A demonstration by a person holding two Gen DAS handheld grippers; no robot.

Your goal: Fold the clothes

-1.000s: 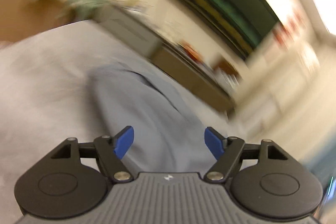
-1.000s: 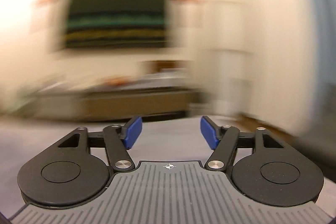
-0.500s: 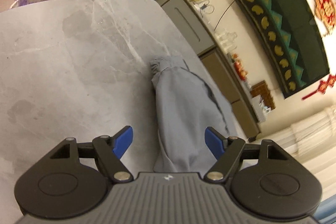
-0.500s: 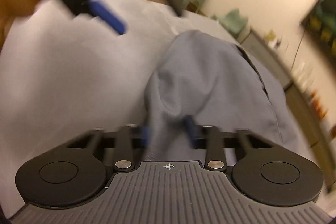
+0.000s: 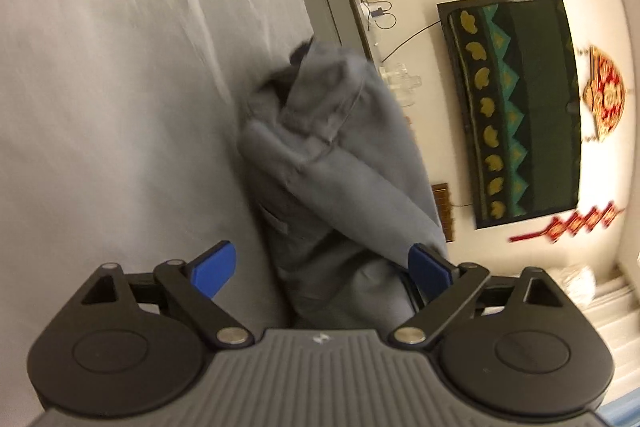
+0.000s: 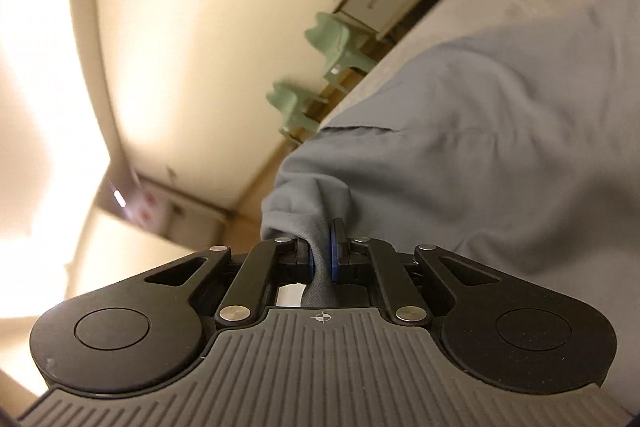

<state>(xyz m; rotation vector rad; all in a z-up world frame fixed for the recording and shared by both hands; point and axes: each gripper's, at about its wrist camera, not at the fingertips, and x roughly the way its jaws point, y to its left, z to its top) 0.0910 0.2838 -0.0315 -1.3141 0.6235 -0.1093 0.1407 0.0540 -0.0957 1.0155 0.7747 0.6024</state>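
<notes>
On the grey table [image 5: 120, 67] our blue-grey garment [image 5: 332, 187] lies bunched in a long heap near the far edge. Our right tongs [image 6: 322, 259] are clamped on a rolled fold of it, the cloth squeezed between the blue pads. Our left tongs [image 5: 324, 269] have just been opening and now stand wide, the garment between the pads but not pinched. We judge the main risk is pulling with the right before the left has a grip, which would drag the heap over the edge. We might also close the left on several layers, so the fold comes out crooked.
</notes>
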